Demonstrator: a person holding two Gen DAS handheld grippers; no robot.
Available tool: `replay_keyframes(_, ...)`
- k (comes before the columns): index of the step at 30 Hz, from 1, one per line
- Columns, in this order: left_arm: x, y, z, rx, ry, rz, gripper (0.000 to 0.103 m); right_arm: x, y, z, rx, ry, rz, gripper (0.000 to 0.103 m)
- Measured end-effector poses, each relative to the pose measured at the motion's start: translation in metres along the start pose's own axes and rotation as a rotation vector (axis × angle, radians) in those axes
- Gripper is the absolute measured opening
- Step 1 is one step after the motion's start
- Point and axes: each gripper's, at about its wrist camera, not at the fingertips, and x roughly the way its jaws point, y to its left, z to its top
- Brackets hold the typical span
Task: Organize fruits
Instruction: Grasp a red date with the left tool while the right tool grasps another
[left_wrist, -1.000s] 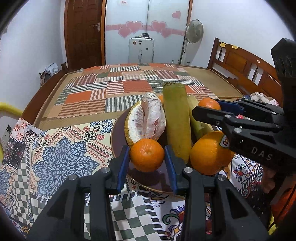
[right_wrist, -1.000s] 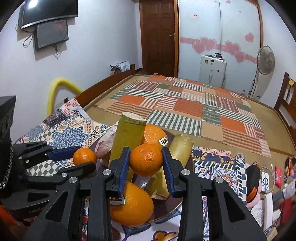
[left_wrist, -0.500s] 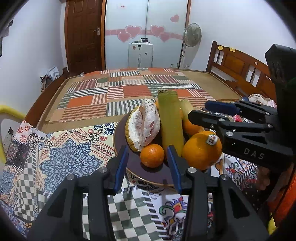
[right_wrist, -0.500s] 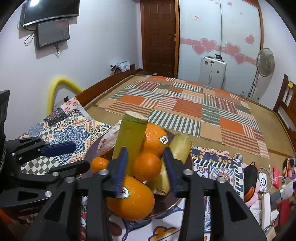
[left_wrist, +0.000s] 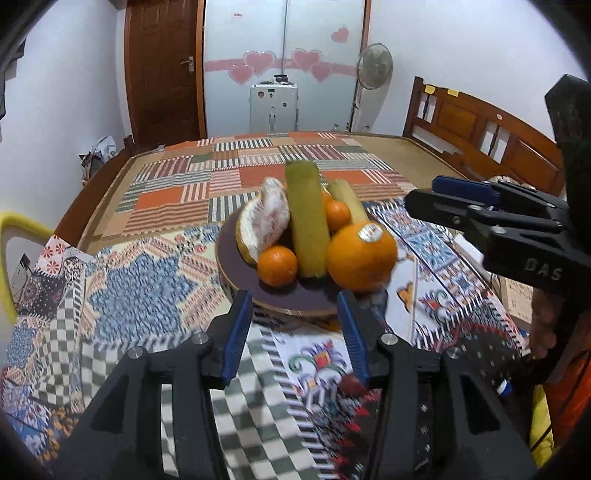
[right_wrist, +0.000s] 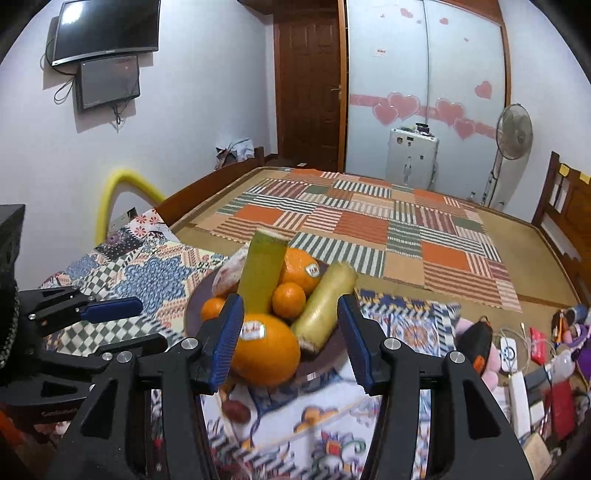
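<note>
1. My left tongs (left_wrist: 293, 325) are spread and empty, with the plate (left_wrist: 236, 258) straight ahead, just past the tips. My right tongs (right_wrist: 291, 334) are spread and empty too, and the same plate (right_wrist: 192, 314) lies ahead of them.
2. The fruit is all on the plate: a small orange (left_wrist: 277, 266) nearest my left tips, a big orange (left_wrist: 360, 256) with a sticker at the near right, a pomelo piece (left_wrist: 264, 221) on the left, and a second small orange (left_wrist: 337, 215) behind.
3. Two green stalks lie among them. The thick stalk (left_wrist: 306, 221) leans with its long axis running away from my left tongs, almost along their line. The thin stalk (right_wrist: 325, 306) slants to the right in the right view.
4. Neither tongs touch any fruit. Both look about equally near; left faces the small orange, right faces the big orange (right_wrist: 264, 349).
5. I judge the fruit gathered, little left to place.
6. The plate sits on a patterned cloth (left_wrist: 140, 291), with a striped mat (left_wrist: 221, 177) beyond. A small dark fruit (right_wrist: 236, 410) lies on the cloth, off the plate.
7. The room has a door (right_wrist: 306, 81), fan (right_wrist: 513, 133) and clutter (right_wrist: 524, 362) to the right.
</note>
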Motion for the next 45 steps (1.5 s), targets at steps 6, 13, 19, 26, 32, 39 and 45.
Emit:
replay_keyframes(6, 0.004, -0.018, -0.022, -0.005, 0.056, -0.024, 0.048, -0.016, -0.003, -0.029, 0.004, 0.023, -0.024, 0.049)
replay_keyframes(13, 0.017, -0.034, -0.045, -0.006, 0.12, -0.05, 0.048, -0.018, -0.009, -0.06, 0.019, 0.076, -0.016, 0.049)
replay_keyframes(19, 0.029, -0.038, -0.052, -0.009, 0.136, -0.041, 0.047, -0.013, -0.011, -0.075, 0.033, 0.107, 0.009, 0.049)
replay_keyframes(26, 0.028, -0.039, -0.056, 0.019, 0.115, -0.051, 0.028, 0.006, -0.005, -0.078, 0.037, 0.138, 0.047, 0.049)
replay_keyframes(32, 0.023, -0.029, -0.056, 0.02, 0.097, -0.047, 0.026, 0.025, 0.008, -0.071, 0.022, 0.168, 0.082, 0.043)
replay_keyframes(39, 0.012, 0.0, -0.053, -0.018, 0.067, -0.017, 0.026, 0.045, 0.022, -0.067, -0.019, 0.203, 0.09, 0.033)
replay_keyframes(45, 0.009, 0.018, -0.053, -0.041, 0.054, -0.003, 0.026, 0.05, 0.027, -0.069, -0.014, 0.211, 0.111, 0.018)
